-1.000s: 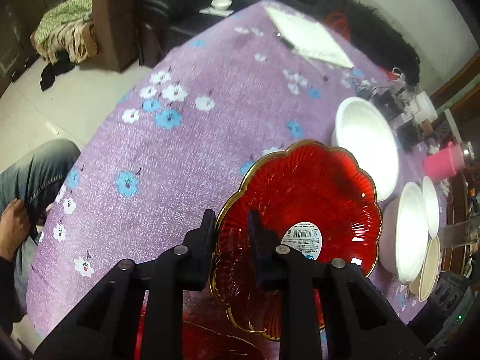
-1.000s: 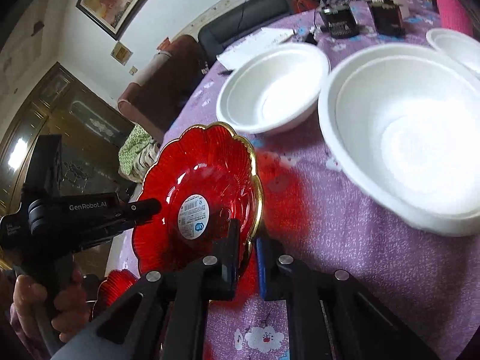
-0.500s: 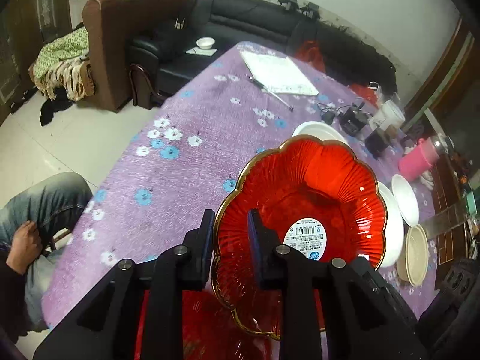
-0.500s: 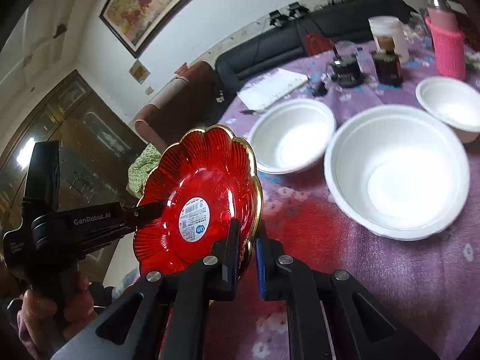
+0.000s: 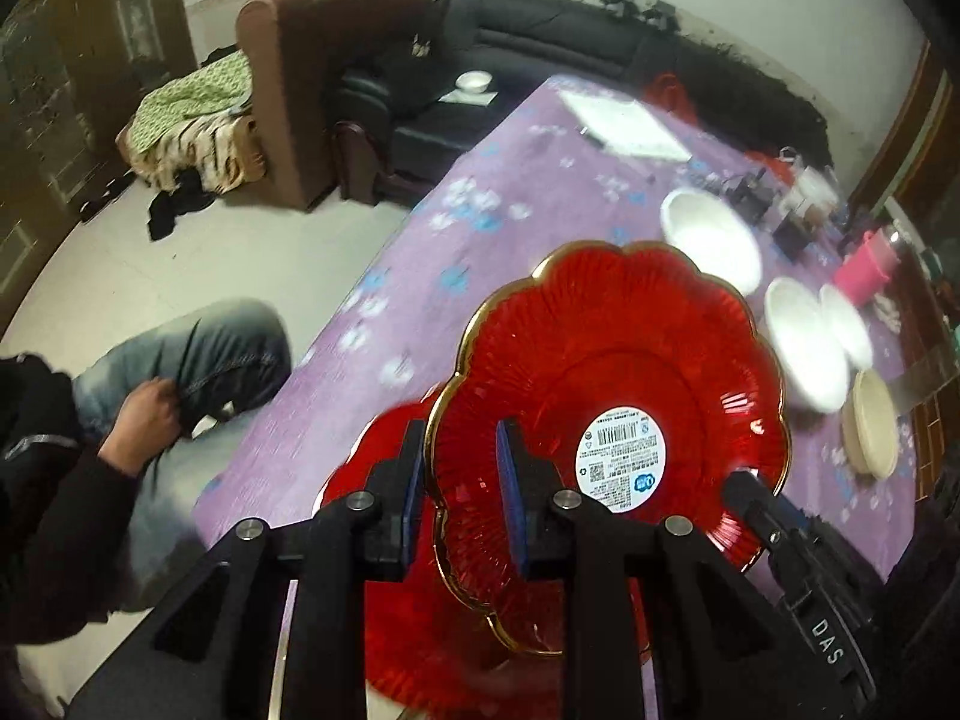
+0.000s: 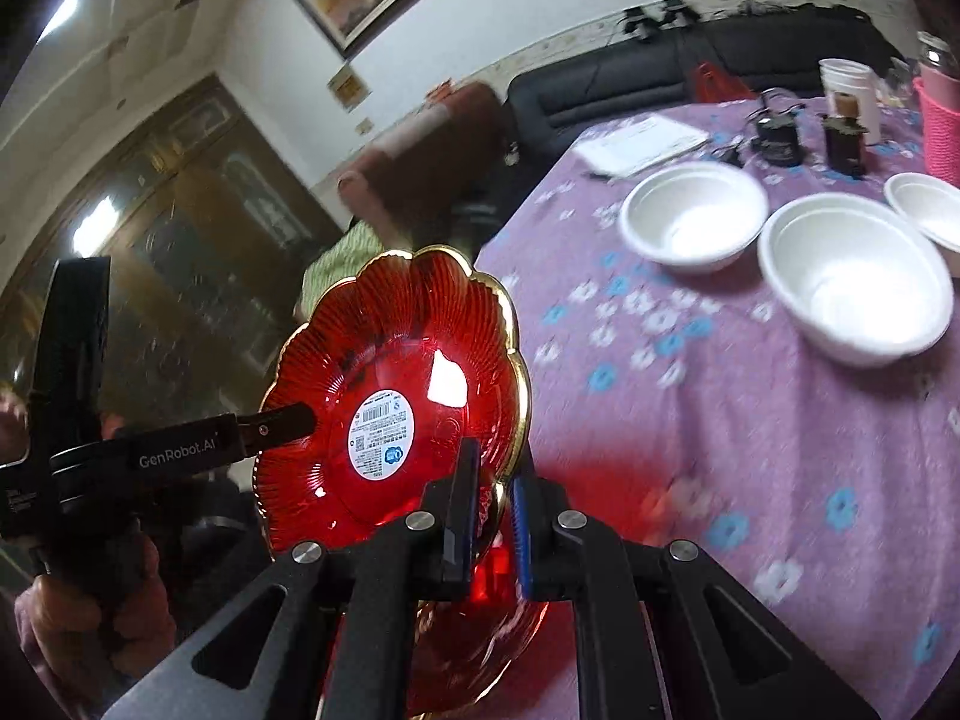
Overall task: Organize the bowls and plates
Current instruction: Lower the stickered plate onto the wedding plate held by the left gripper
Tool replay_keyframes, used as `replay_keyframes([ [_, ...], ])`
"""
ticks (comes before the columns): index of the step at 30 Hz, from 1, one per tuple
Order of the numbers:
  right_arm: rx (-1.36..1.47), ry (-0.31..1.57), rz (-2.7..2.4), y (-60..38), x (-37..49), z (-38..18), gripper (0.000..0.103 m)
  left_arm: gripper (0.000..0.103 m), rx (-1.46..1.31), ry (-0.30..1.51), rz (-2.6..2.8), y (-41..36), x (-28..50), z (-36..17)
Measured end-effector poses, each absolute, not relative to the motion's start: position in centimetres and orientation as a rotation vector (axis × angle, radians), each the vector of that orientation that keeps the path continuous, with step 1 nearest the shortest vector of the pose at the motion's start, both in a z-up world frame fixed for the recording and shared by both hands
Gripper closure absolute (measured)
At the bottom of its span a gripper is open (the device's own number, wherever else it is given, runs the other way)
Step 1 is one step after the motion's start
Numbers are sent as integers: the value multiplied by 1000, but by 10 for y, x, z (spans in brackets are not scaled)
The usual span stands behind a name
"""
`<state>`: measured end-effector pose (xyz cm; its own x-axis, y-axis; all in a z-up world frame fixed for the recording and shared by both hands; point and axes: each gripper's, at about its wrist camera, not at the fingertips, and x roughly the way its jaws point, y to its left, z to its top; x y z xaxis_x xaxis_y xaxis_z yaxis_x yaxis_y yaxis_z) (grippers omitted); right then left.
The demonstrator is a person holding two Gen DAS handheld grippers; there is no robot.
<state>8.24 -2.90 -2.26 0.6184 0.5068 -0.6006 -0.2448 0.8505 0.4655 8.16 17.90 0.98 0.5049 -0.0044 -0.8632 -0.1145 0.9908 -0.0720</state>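
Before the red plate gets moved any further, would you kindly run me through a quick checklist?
1. Right tool clamped on the red plate rim: ok.
2. Left tool straddling the opposite rim: ok; firmness of its hold: cannot tell.
3. Plate clear of the table: ok, lifted and tilted.
4. Second red plate lying below, not snagged: cannot tell, blurred.
5. White bowls away from the plate: ok.
6. Seated person's hand away from the plate: ok.
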Motion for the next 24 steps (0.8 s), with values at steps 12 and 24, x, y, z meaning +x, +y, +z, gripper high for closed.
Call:
replay_keyframes([
  [12, 193, 975, 458, 15, 72, -72, 91, 81, -82, 1177, 127, 195, 60, -45],
  [24, 22, 933, 436, 35, 58, -71, 79, 81, 90, 1097, 209, 182, 46, -39],
])
